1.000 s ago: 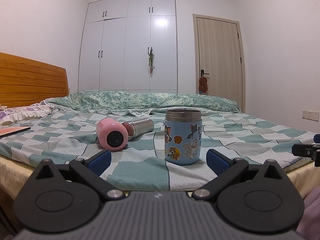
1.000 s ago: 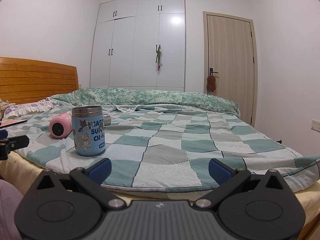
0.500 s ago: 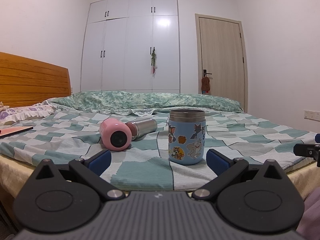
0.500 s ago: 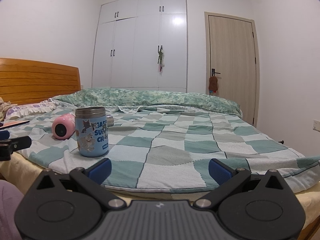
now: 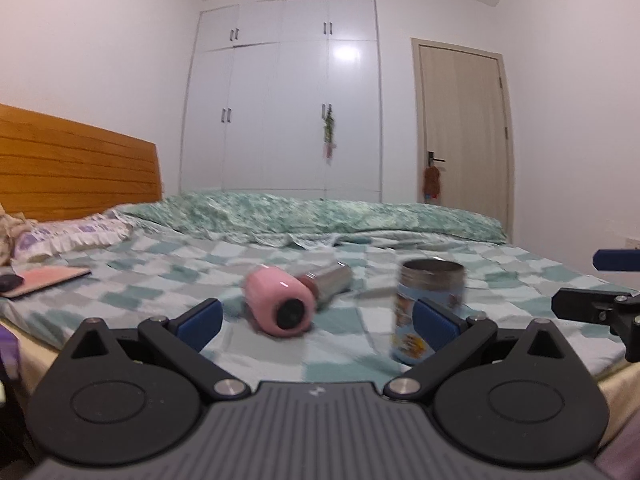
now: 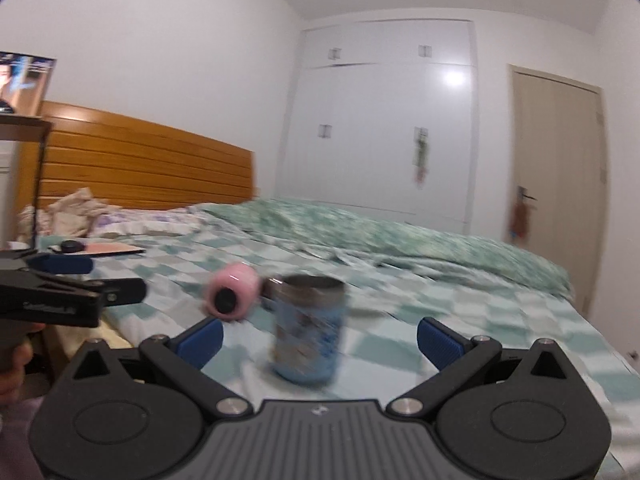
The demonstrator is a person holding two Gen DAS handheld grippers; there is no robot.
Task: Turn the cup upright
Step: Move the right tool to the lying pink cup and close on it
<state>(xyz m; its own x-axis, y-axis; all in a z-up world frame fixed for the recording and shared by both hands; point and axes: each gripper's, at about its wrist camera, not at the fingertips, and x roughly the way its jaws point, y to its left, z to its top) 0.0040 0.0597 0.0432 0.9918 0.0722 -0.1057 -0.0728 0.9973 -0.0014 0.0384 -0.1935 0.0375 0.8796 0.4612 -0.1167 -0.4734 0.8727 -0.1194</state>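
A pink cup [image 5: 280,305] lies on its side on the checked bedspread, its dark end facing me, a steel part behind it. It also shows in the right wrist view [image 6: 234,295]. A blue cartoon-sticker cup [image 5: 430,309] with a steel rim stands upright to its right; it shows blurred in the right wrist view [image 6: 308,330]. My left gripper [image 5: 316,322] is open and empty, short of the pink cup. My right gripper [image 6: 318,340] is open and empty, with the blue cup between and beyond its fingers.
The bed [image 5: 160,276] has a wooden headboard [image 5: 76,168], pillows and a folded green duvet [image 5: 320,216] at the back. A pink book [image 5: 48,278] with a dark object lies at the left. White wardrobe [image 5: 288,100] and door [image 5: 464,128] stand behind.
Both grippers have swung left and moved closer to the bed. The pink cup now sits between the left fingers' view, and the blue cup has come to the centre of the right view.
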